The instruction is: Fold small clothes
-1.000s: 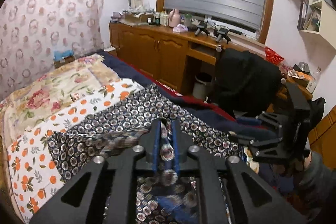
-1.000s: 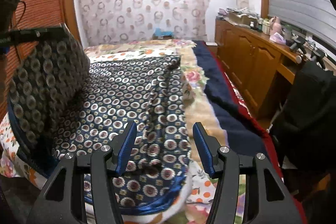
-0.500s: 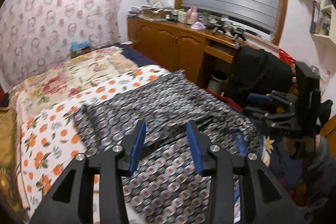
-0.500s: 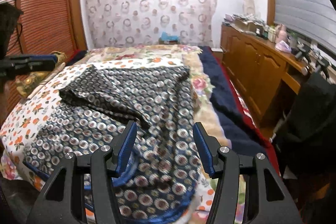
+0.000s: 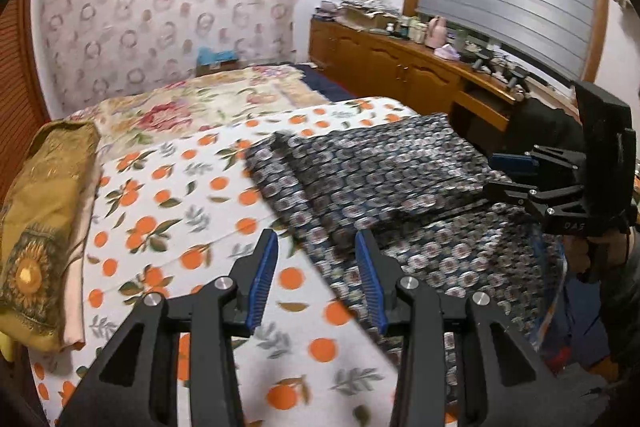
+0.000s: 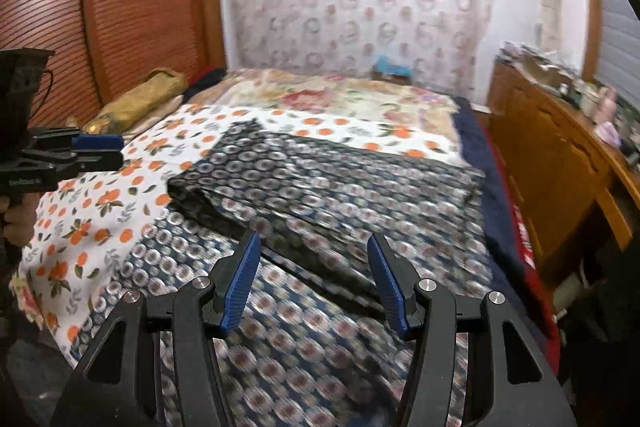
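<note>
We are holding the left gripper (image 5: 316,275) over the near edge of the bed, its blue pads (image 5: 262,279) standing apart with nothing between them; its jaws have just been opening. Beneath it the orange-print sheet (image 5: 168,211) is showing on one side and the edge of the dark patterned garment (image 5: 384,179) on the other. We are holding the right gripper (image 6: 314,277) over the same garment (image 6: 320,195), its jaws standing wider than the left's and also gripping nothing, with the cloth lying below and clear of the pads (image 6: 240,283).

The garment is lying on the bed, partly folded: an upper layer is lying doubled over the lower one, its folded edge running across the cloth just beyond the right gripper's fingertips. Motion blur is softening the print nearest us.

From the left wrist view, the right gripper (image 5: 516,175) is showing at the right edge above the garment, with a hand (image 5: 580,255) on its grip. From the right wrist view, the left gripper (image 6: 104,151) is showing at the left edge above the orange-print sheet (image 6: 100,203).

Farther back, an ochre embroidered bundle (image 5: 44,219) is lying along the bed's left side, and a floral bedspread (image 5: 188,107) is covering the far part of the bed. A wooden cabinet (image 5: 384,67) is standing along the right, and a patterned curtain (image 5: 168,3) is hanging behind the bed.
</note>
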A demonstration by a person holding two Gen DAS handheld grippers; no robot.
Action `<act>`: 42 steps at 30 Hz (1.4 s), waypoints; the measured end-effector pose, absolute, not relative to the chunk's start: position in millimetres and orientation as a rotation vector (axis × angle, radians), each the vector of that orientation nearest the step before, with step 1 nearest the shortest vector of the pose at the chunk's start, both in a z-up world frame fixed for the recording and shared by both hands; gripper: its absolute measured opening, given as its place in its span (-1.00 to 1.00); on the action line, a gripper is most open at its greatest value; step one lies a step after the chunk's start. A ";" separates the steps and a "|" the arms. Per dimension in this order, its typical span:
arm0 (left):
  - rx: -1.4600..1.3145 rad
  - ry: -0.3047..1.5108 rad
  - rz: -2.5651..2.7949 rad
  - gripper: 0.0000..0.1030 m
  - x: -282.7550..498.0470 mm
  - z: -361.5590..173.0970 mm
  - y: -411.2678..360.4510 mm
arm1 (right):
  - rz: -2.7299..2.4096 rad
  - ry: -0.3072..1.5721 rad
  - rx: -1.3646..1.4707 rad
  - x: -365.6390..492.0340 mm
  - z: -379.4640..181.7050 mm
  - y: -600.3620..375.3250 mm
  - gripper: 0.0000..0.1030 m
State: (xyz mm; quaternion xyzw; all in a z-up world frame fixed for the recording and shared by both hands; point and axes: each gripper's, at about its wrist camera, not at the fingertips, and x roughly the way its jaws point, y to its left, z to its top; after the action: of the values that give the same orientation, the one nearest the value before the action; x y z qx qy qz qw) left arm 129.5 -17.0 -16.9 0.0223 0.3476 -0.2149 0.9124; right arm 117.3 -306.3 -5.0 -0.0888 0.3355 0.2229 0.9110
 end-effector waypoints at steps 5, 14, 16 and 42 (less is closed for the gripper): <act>0.050 0.733 -0.413 -0.24 137.4 -30.0 -3.7 | 0.554 0.734 -0.249 137.2 -14.6 -268.3 0.10; 0.077 0.753 -0.391 -0.24 144.3 -43.5 -1.1 | 0.669 0.811 -0.335 162.0 -36.3 -224.9 0.11; 0.068 0.757 -0.396 -0.24 145.6 -44.6 -0.6 | 0.680 0.826 -0.353 166.3 -41.5 -220.0 0.11; 0.067 0.786 -0.442 -0.24 161.6 -51.9 -26.5 | 0.553 0.711 -0.295 202.8 -5.8 -281.8 -0.95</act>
State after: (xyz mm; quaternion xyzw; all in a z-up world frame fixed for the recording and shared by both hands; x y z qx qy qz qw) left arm 161.6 -26.5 -51.9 0.0324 0.3796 -0.2138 0.8995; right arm 202.8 -281.8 -5.8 -0.1422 0.3426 0.2663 0.8897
